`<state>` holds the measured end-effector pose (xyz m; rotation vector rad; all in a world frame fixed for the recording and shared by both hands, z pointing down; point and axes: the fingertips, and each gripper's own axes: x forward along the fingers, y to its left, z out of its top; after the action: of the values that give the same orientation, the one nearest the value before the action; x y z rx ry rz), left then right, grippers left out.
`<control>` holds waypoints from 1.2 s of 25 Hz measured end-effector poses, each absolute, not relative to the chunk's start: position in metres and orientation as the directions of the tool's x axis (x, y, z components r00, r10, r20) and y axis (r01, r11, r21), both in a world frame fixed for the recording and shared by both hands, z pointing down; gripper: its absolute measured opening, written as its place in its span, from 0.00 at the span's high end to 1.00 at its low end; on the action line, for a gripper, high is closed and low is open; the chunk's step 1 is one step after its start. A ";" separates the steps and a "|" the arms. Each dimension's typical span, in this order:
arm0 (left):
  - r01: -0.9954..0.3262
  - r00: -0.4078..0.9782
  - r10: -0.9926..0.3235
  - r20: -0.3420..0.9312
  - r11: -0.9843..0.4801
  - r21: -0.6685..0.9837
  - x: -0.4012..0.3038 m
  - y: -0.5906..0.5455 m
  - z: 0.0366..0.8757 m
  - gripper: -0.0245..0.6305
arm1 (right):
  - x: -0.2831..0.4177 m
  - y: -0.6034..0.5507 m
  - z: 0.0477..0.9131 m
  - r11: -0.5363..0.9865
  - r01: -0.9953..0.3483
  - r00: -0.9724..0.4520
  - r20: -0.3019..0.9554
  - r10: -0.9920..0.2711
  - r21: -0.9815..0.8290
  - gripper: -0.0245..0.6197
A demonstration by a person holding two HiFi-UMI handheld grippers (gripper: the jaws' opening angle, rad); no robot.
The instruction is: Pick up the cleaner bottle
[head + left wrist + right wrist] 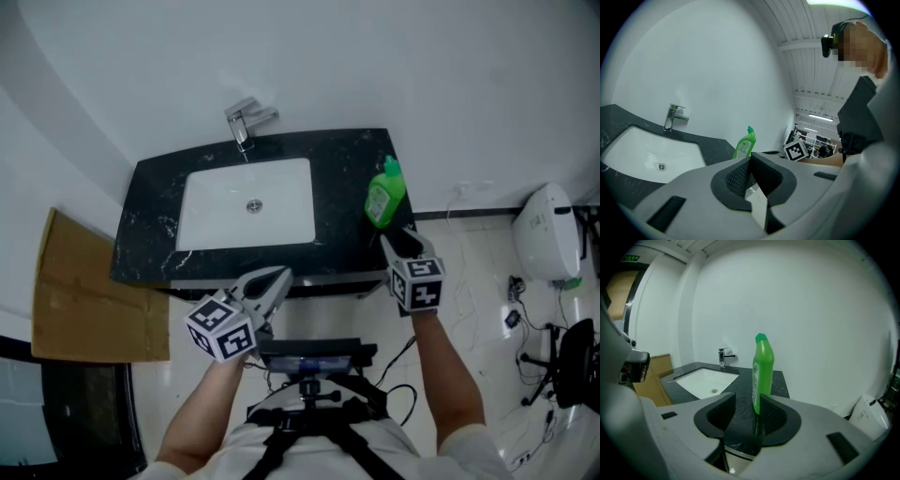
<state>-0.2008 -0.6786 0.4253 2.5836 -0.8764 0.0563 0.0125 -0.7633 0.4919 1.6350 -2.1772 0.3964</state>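
bottle [384, 195] upright, right of sink [211, 211] | right gripper [394, 239] jaws apart, empty, near bottle | left gripper [281, 277] jaws together, empty

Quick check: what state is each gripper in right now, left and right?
Left gripper: shut, holding nothing.
Right gripper: open, bottle just ahead, not gripped.

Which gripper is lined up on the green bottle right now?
The right gripper: its jaws stand apart with the cleaner bottle upright just ahead. The left gripper, jaws together, is in front of the sink.
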 end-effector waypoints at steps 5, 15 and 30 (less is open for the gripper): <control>-0.578 0.812 -0.555 0.179 -0.723 0.378 -0.192 -0.681 0.428 0.97 | 0.017 -0.773 0.495 0.276 -0.961 -0.237 0.475 -0.848 0.014 0.70; -0.581 0.812 -0.547 0.202 -0.724 0.372 -0.182 -0.692 0.433 0.97 | 0.023 -0.793 0.508 0.273 -0.962 -0.232 0.494 -0.838 0.011 0.62; -0.580 0.812 -0.549 0.199 -0.717 0.386 -0.176 -0.701 0.443 0.97 | 0.025 -0.816 0.525 0.286 -0.958 -0.243 0.509 -0.826 0.006 0.61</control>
<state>-0.1756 -0.7012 0.4433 2.5609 -0.8428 0.0962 0.0249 -0.8162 0.5246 1.6012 -2.1457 0.4312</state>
